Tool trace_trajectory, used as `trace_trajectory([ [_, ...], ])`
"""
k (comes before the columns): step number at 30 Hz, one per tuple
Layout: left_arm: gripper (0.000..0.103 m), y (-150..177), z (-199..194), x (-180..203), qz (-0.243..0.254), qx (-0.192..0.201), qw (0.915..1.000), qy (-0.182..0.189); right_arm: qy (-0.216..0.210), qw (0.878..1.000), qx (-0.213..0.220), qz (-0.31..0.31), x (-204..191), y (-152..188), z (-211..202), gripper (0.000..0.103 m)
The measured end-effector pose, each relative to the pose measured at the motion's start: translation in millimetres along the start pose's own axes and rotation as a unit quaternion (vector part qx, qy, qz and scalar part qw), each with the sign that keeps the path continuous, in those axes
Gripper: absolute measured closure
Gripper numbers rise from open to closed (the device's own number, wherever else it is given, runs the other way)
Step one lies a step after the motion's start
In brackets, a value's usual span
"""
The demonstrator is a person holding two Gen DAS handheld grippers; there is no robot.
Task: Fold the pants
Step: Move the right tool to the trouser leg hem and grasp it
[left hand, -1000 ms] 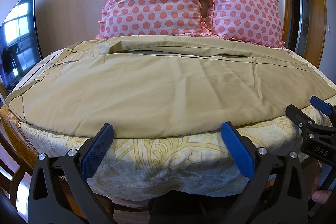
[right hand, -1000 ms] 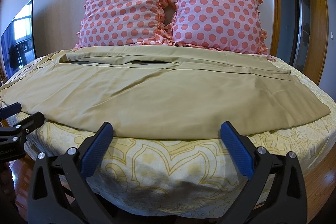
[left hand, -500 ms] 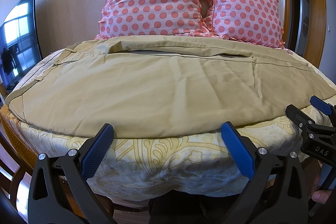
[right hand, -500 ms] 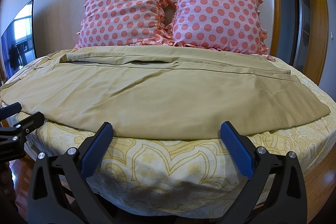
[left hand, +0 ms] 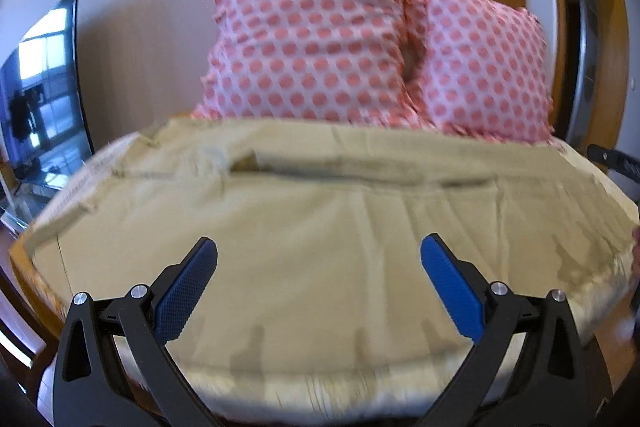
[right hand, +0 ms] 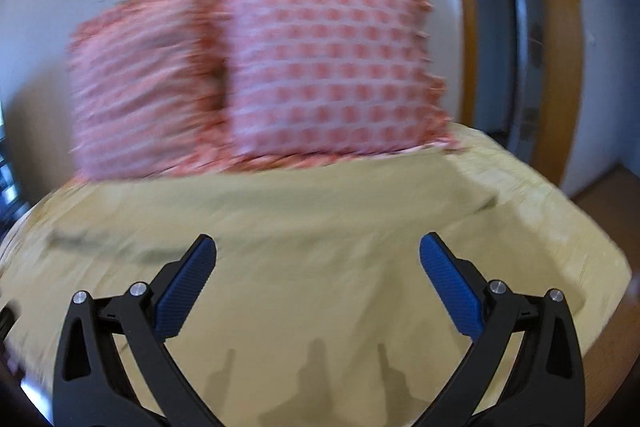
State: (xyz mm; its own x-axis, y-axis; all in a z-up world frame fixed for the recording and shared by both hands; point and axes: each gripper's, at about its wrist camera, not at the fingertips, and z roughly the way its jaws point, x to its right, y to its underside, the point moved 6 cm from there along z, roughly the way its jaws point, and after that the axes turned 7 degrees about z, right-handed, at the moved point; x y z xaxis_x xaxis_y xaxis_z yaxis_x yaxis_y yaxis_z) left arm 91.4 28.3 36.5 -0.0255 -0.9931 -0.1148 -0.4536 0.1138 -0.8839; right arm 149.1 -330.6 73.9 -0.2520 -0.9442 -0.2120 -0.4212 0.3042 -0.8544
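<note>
Tan pants (left hand: 320,211) lie spread flat across the bed, waistband to the left and leg ends to the right. In the left wrist view my left gripper (left hand: 318,259) is open and empty, above the near part of the pants. In the right wrist view, which is blurred, my right gripper (right hand: 318,259) is open and empty above the pants (right hand: 320,227) toward their right end. The right gripper's black body (left hand: 616,163) shows at the far right edge of the left wrist view.
Two pink polka-dot pillows (left hand: 312,43) (right hand: 332,75) stand against the wall at the back of the bed. The yellow patterned bedspread (left hand: 320,387) hangs over the near edge. A dark screen (left hand: 44,99) stands at left. A wooden door frame (right hand: 568,47) is at right.
Both grippers have moved forward from in front of the bed edge to over the pants. The right gripper has also swung to the right; both stay open.
</note>
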Motion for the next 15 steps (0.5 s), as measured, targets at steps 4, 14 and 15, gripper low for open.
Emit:
trace_trajectory([
  [4,0.001,-30,17,-7,0.0,0.014,0.9998,-0.015,0.087,0.994,-0.053,0.047,41,-57,98,0.011],
  [14,0.001,-45,57,-11,0.005,-0.002,0.9998,-0.018,0.213,0.951,-0.159,0.16,103,-92,284,0.04],
  [15,0.001,-45,60,-12,0.005,-0.005,0.9998,-0.017,0.222,0.948,-0.161,0.16,104,-92,290,0.04],
])
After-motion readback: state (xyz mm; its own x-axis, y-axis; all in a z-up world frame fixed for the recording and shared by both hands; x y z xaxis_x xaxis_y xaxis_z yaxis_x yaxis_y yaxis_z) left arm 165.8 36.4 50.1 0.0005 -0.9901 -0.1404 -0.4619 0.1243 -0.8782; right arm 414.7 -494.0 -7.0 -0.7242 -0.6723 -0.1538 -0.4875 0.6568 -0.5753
